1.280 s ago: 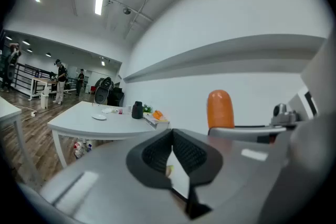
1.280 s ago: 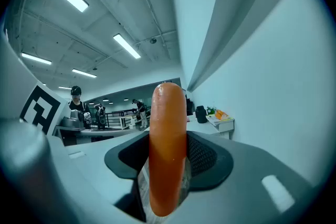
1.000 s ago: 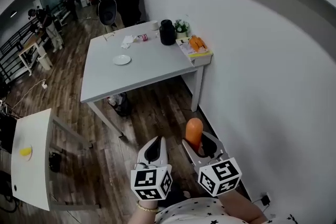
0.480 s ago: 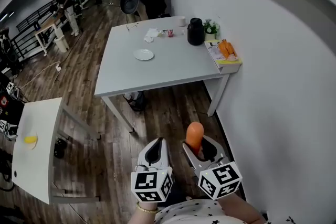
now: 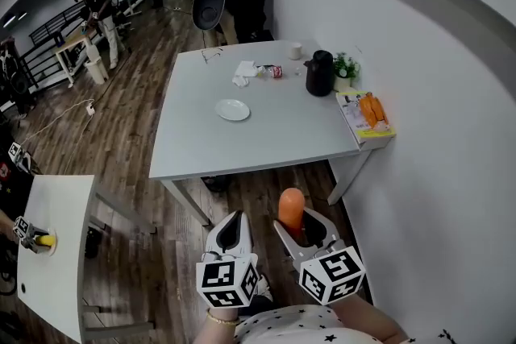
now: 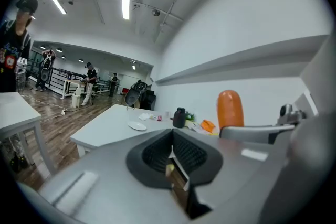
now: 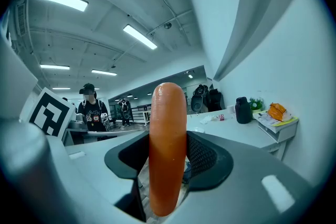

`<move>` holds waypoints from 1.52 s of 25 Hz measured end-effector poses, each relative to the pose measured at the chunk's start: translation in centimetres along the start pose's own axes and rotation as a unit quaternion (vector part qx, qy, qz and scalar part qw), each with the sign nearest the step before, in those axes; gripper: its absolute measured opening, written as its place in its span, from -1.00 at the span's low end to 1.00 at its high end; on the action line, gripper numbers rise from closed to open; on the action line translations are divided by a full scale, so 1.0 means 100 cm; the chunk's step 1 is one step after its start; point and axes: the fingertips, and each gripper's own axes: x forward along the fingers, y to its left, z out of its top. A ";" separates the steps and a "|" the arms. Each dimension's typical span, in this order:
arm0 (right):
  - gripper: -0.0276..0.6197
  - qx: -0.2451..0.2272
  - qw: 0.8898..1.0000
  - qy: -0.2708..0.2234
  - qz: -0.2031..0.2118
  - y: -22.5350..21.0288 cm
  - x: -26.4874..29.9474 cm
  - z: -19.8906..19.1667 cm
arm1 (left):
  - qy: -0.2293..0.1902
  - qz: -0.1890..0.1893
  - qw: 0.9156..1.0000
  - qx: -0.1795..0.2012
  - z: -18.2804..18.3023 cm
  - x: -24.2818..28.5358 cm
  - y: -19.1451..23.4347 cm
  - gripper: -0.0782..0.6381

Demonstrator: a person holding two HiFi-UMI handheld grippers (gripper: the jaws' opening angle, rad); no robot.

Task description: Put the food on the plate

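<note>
My right gripper is shut on an orange sausage, which stands upright between its jaws; the sausage fills the middle of the right gripper view. Beside it my left gripper is shut with nothing in it, its jaws closed together. Both are held over the wooden floor, short of the grey table. A small white plate lies near the table's middle, far ahead of both grippers; the plate also appears in the left gripper view.
On the table stand a black jug, a small plant, crumpled tissue, a red can and a white cup. An orange packet lies on papers at its right edge. A white side table is left; people stand beyond.
The view has moved toward the grey table, which now sits closer and lower in the head view. Both grippers keep their pose, the sausage still held upright.
</note>
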 end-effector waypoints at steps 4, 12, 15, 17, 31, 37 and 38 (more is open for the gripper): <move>-0.25 -0.001 1.000 0.007 0.005 -0.010 0.050 0.009 | 0.000 0.002 1.000 0.003 0.015 0.040 0.028 -0.76; -0.25 0.003 1.000 0.008 0.008 -0.020 0.140 0.020 | -0.002 -0.003 1.000 0.010 0.034 0.107 0.083 -0.76; -0.25 0.006 1.000 0.006 0.005 -0.024 0.164 0.025 | -0.001 -0.009 1.000 0.014 0.039 0.126 0.096 -0.76; -0.25 0.006 1.000 0.011 0.005 -0.028 0.176 0.025 | 0.000 -0.009 1.000 0.016 0.041 0.135 0.103 -0.76; -0.25 -0.003 0.998 0.063 0.027 -0.089 0.297 0.026 | 0.004 -0.001 1.000 0.006 0.051 0.236 0.153 -0.76; -0.25 -0.043 0.991 0.107 0.060 -0.131 0.380 0.038 | -0.002 0.030 1.000 0.001 0.069 0.305 0.188 -0.76; -0.25 -0.046 0.990 0.120 0.065 -0.138 0.393 0.036 | -0.001 0.036 0.999 0.000 0.069 0.317 0.193 -0.76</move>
